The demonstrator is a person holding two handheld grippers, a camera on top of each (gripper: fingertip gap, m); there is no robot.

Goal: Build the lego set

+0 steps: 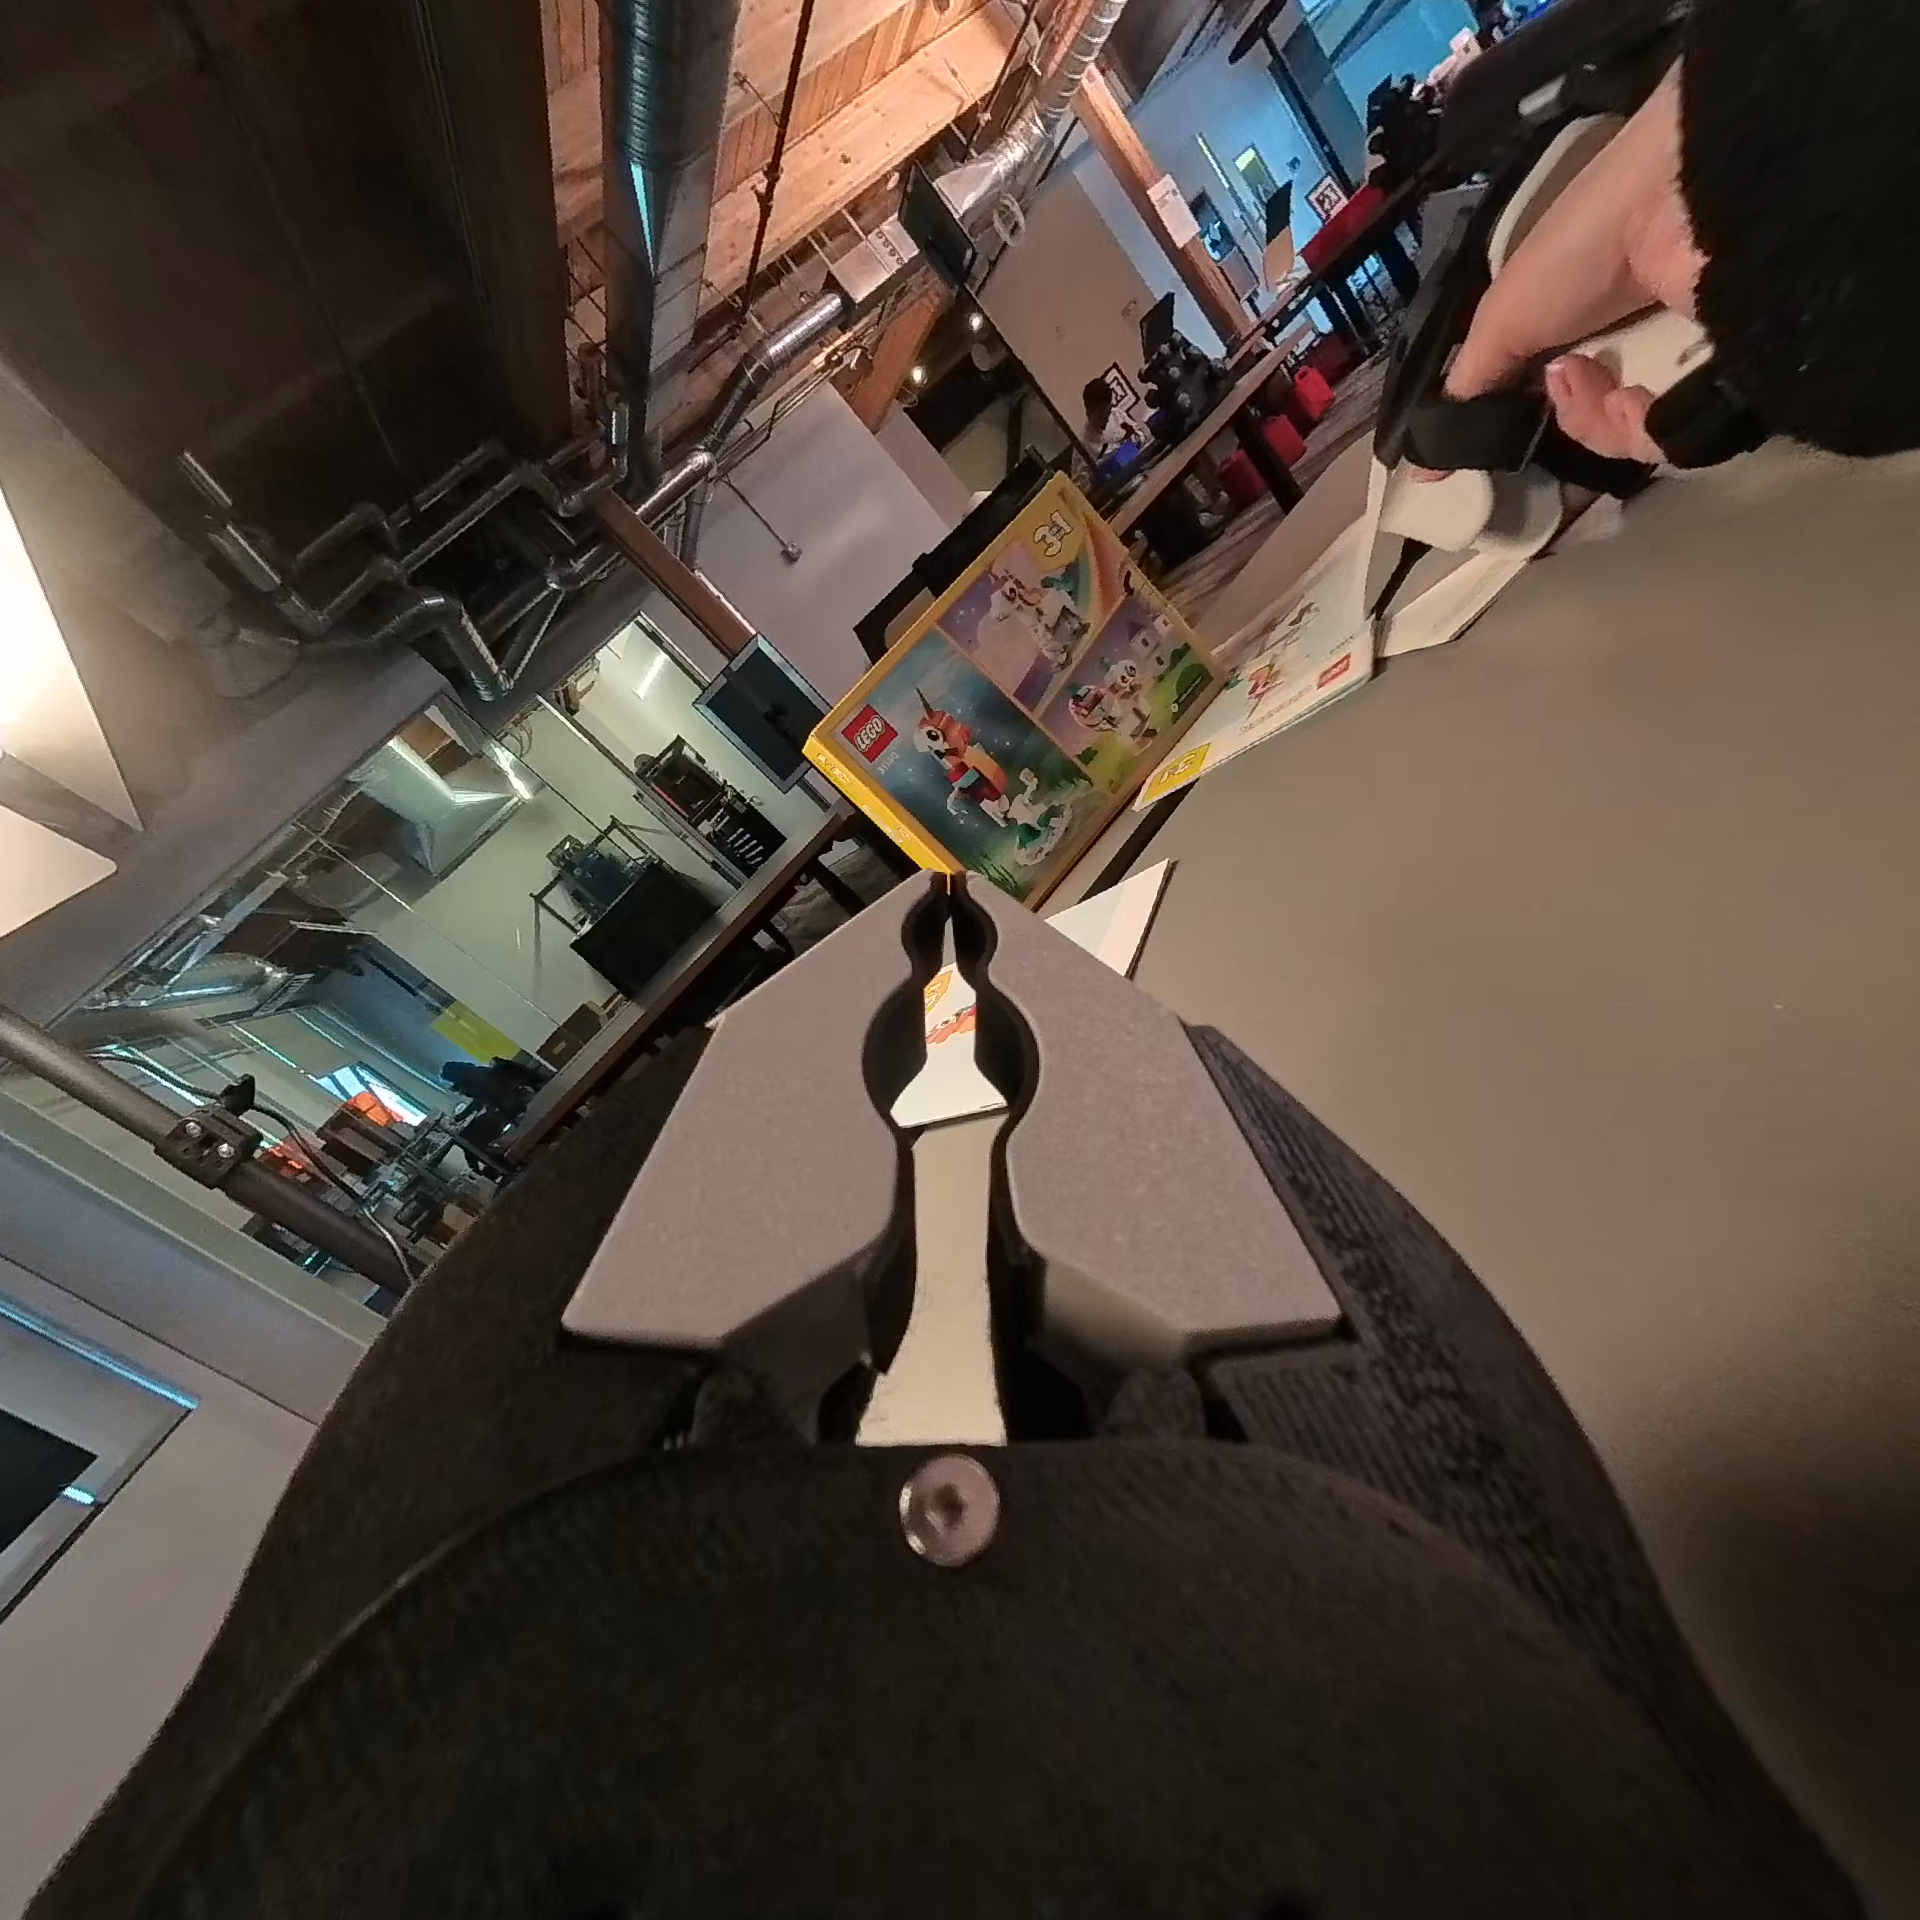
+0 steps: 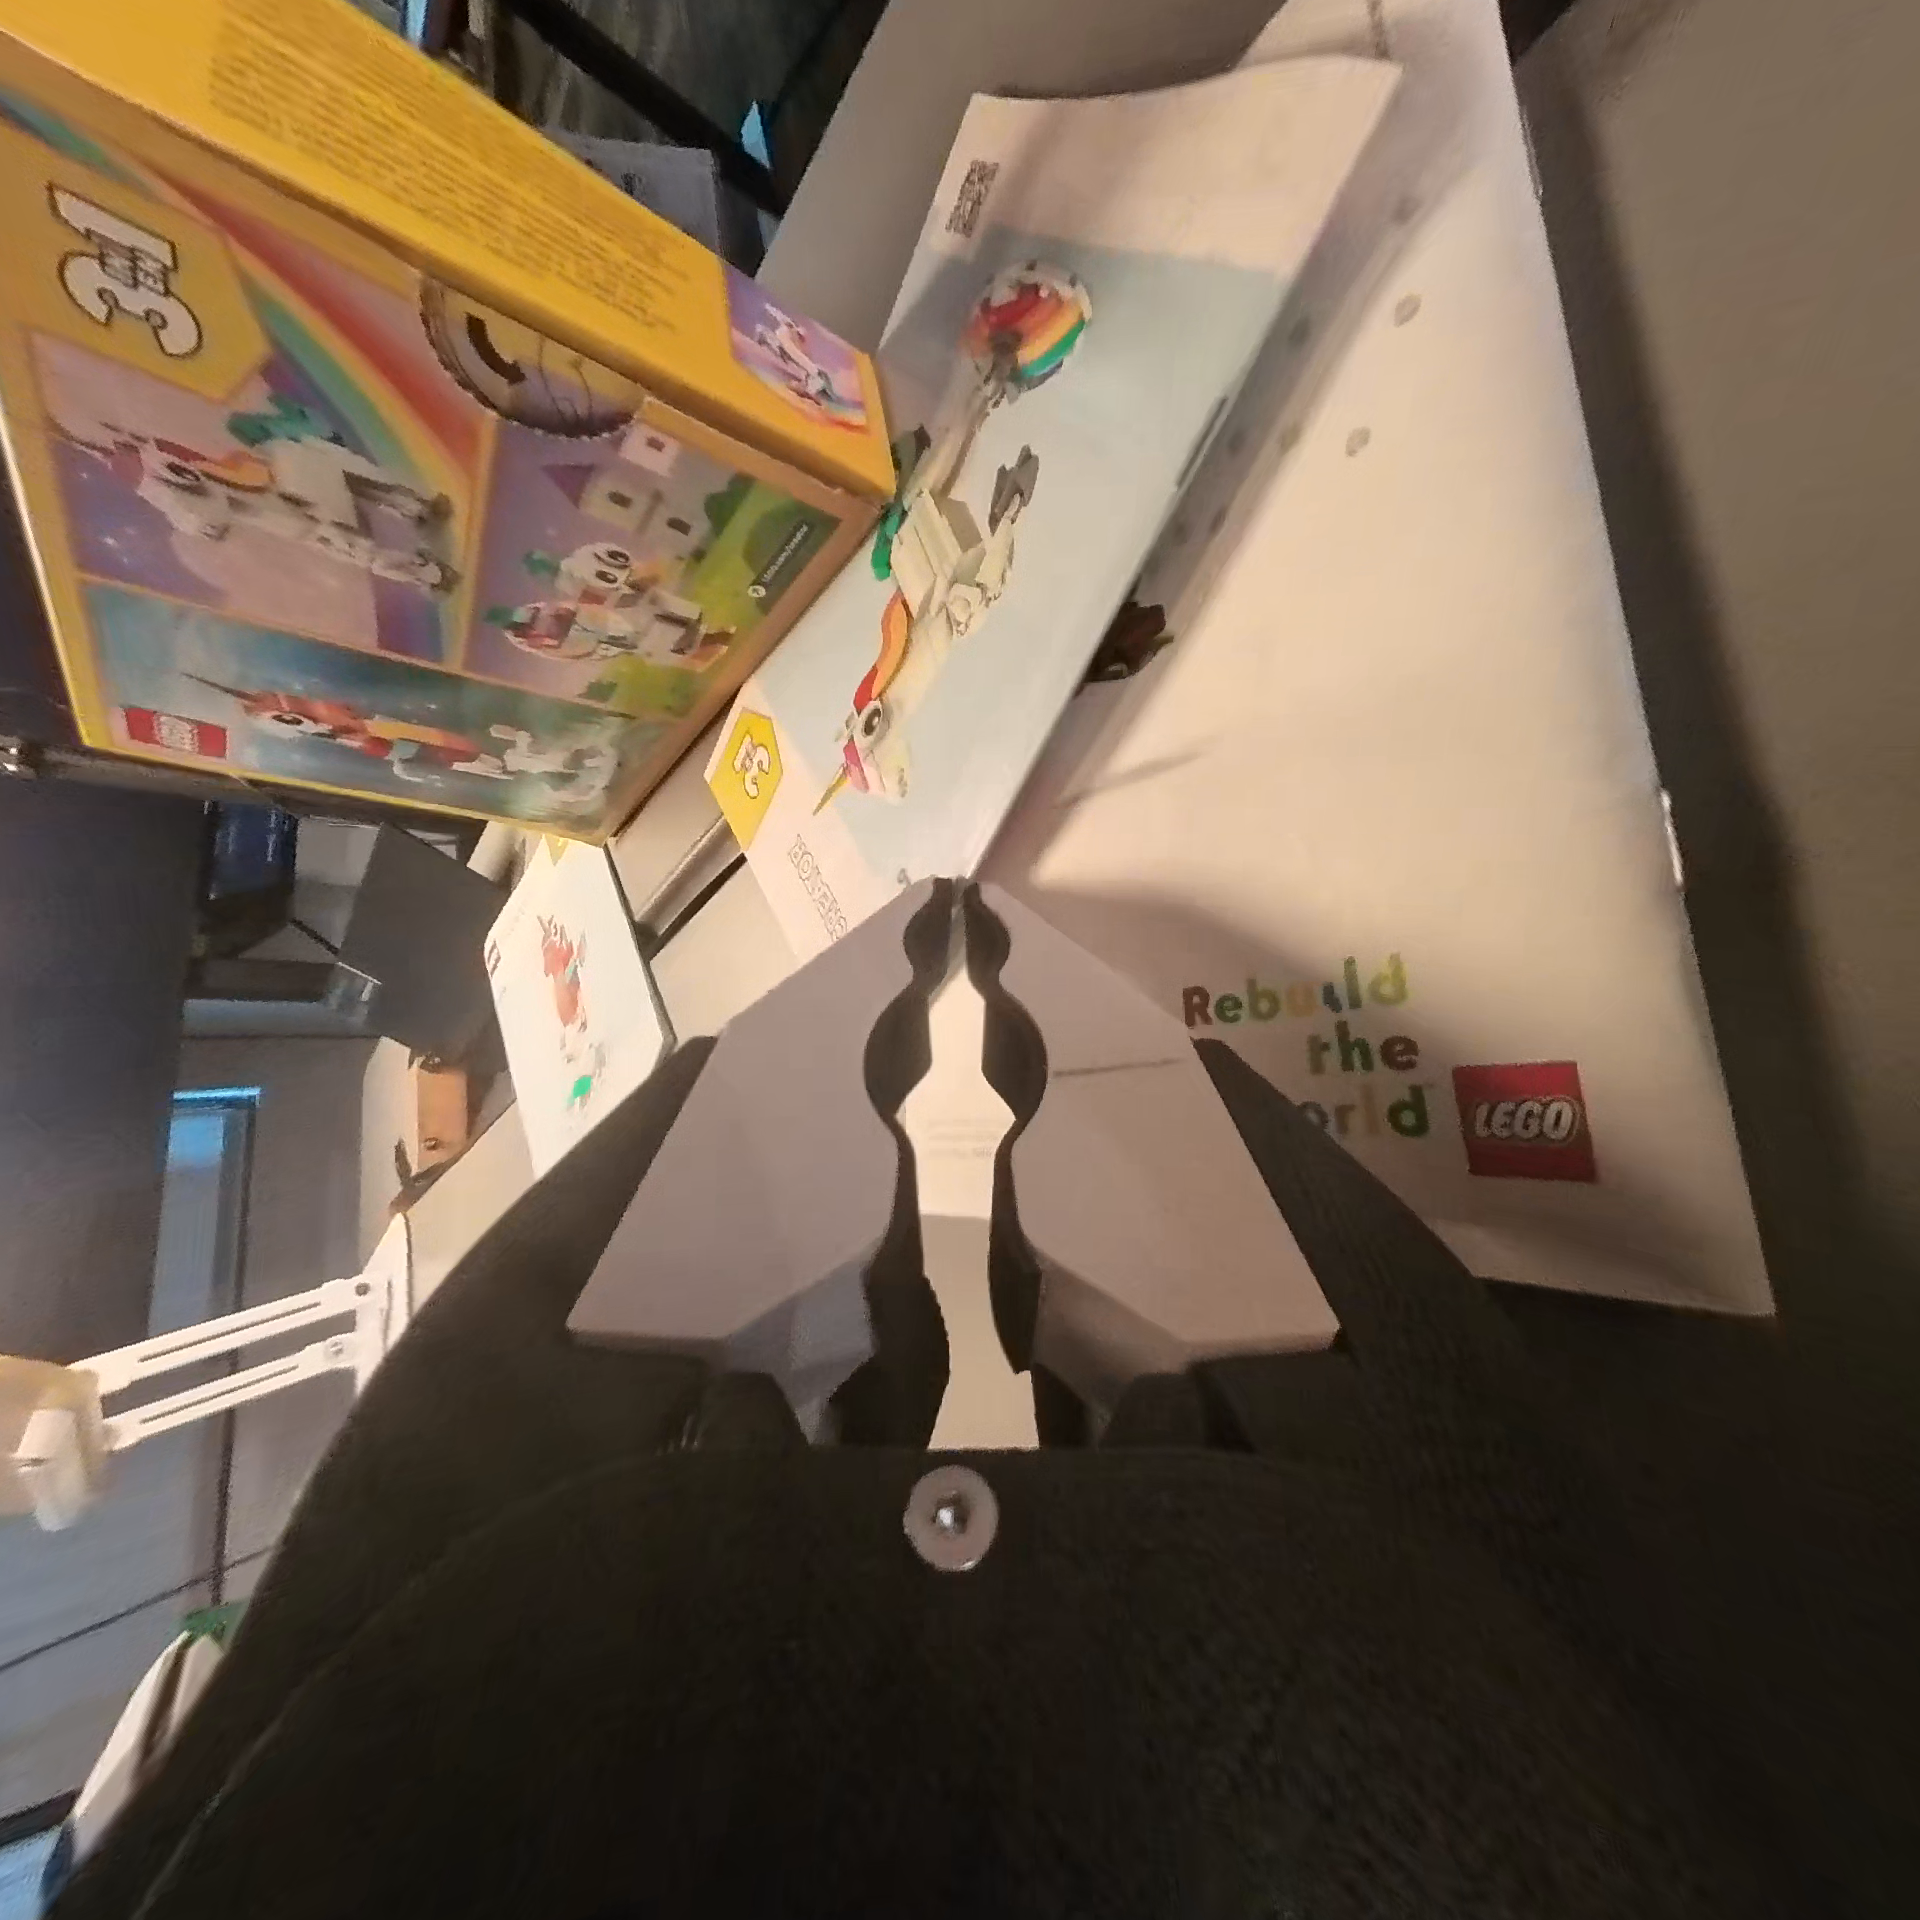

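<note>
a yellow lego box [image 2: 416, 436] stands upright on its edge near the far side of a grey table [image 1: 1558, 1143], its printed front showing a unicorn and other small models. the box appears closed, and what it holds cannot be seen. just beside it, touching its lower corner, lies an instruction booklet [image 2: 1039, 499] with a unicorn and a rainbow balloon on its cover. that booklet rests partly on a large white paper bag [image 2: 1351, 831] lying flat on the table, with coloured printing and a red logo square near one corner; its contents are hidden. a second booklet [image 2: 577, 997] with a red creature on the cover lies near the table edge, beside the box.

in the left wrist view, the box [image 1: 1013, 691] stands straight ahead of the left gripper [image 1: 951, 883], with a flat white sheet [image 1: 1112, 914] on the table between them. the left gripper's grey fingers are drawn together so the tips almost touch, holding nothing.

the right gripper [image 2: 951, 888] hovers over the white bag, tips pointing at the near edge of the unicorn booklet. its fingers are also nearly closed with only a slit between them, and nothing is held. in the left view, a person's hand [image 1: 1558, 301] in a dark fuzzy sleeve grips the right gripper's handle above the bag.
</note>
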